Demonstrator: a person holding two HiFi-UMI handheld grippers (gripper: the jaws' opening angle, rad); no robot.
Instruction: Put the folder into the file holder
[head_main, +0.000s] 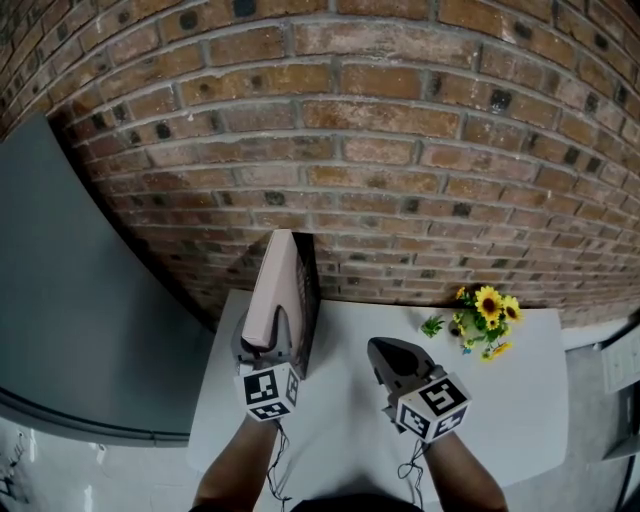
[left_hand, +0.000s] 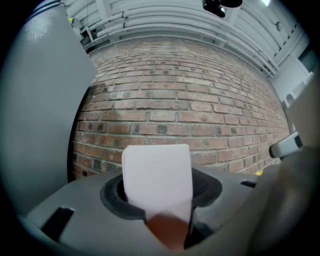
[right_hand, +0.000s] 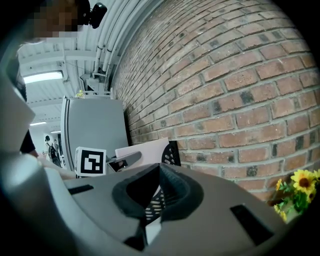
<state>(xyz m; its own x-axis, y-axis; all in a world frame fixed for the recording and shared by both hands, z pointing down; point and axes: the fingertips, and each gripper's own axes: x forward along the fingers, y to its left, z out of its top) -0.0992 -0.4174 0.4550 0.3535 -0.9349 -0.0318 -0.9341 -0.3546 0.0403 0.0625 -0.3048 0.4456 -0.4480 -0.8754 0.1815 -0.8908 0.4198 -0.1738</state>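
Folder (left_hand: 157, 172) between left fingers (left_hand: 111, 197), slightly apart; right fingers (right_hand: 176, 196) together, empty.

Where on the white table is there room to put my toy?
Bare table between the right gripper and the flowers, and along the right front edge. Crowded at back left: file holder, folder, left gripper.

Bare table (head_main: 340, 425) lies open between the file holder (head_main: 311, 300) and flowers (head_main: 488, 307); brick wall (head_main: 400, 150) blocks behind.
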